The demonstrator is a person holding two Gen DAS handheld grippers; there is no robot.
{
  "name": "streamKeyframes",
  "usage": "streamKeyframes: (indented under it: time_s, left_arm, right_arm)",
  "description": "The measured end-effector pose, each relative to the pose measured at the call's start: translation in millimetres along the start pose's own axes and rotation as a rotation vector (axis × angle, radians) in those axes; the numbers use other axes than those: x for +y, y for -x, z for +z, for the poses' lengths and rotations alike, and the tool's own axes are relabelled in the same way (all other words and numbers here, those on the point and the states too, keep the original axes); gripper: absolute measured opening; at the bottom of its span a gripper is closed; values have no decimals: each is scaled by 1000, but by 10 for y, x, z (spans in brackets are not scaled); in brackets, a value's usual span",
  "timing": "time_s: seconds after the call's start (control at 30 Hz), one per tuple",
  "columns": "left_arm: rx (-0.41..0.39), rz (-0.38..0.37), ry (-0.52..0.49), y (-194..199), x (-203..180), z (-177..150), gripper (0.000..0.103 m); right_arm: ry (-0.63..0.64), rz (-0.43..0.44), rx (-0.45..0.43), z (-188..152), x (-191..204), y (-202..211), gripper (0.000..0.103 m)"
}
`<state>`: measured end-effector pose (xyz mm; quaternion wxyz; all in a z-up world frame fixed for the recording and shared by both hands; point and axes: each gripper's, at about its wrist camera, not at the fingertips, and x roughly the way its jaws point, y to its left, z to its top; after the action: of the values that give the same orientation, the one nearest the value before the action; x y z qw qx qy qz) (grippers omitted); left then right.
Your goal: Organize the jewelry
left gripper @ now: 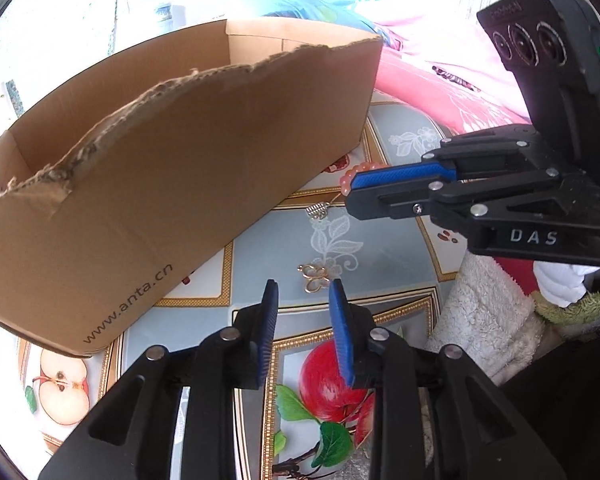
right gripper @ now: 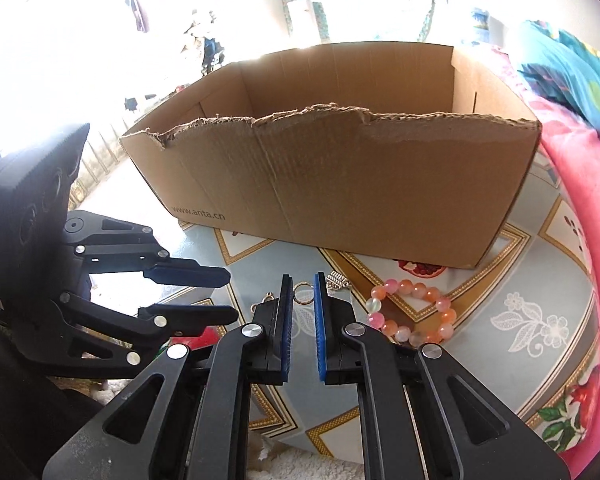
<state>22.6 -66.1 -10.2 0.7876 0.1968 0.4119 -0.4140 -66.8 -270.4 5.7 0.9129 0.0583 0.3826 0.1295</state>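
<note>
Left wrist view: both left gripper (left gripper: 302, 286) and right gripper (right gripper: 303, 280) gape empty; thin gold butterfly charm (left gripper: 315, 277) could slip flat between pads.

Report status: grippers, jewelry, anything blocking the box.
Left gripper open, right gripper open, both empty. Bead bracelet and gold butterfly charm on tablecloth, outside cardboard box. Nothing blocking.

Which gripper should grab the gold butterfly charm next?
Left. The left gripper is open, with the butterfly charm lying just ahead between its fingers. The right gripper points at a ring instead.
</note>
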Motion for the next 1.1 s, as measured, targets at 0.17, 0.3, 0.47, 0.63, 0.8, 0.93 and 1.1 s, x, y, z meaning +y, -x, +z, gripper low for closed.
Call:
streamKeyframes:
  time_s: [0.17,0.3,0.47,0.63,0.8,0.93,1.1]
  left_arm:
    - [40,10,-67,-145,-103,45,25]
    - [62,-23,-31,-223,-87,120,25]
    - [84,-58,58,-222,0,148,25]
    - [96,-66,80,-220,-22,145,25]
    - [101,-65,97,-262,-86,165,25]
    - [80,-7,68,-227,-94,165,25]
    - [89,35,34,-264,-53,149,25]
  right_arm:
    - [-46,5,-33,-39,-63,121,8]
    - [-74,18,-55,-94,-106,150,8]
    - [-95,30,-70,-123,-192,193,8]
    - [-113,40,-78,-124,-235,151,8]
    - [-121,51,-83,-133,-258,136,8]
    - [-124,57,-82,-138,-263,122,8]
    - [-123,57,-82,-139,-265,118,8]
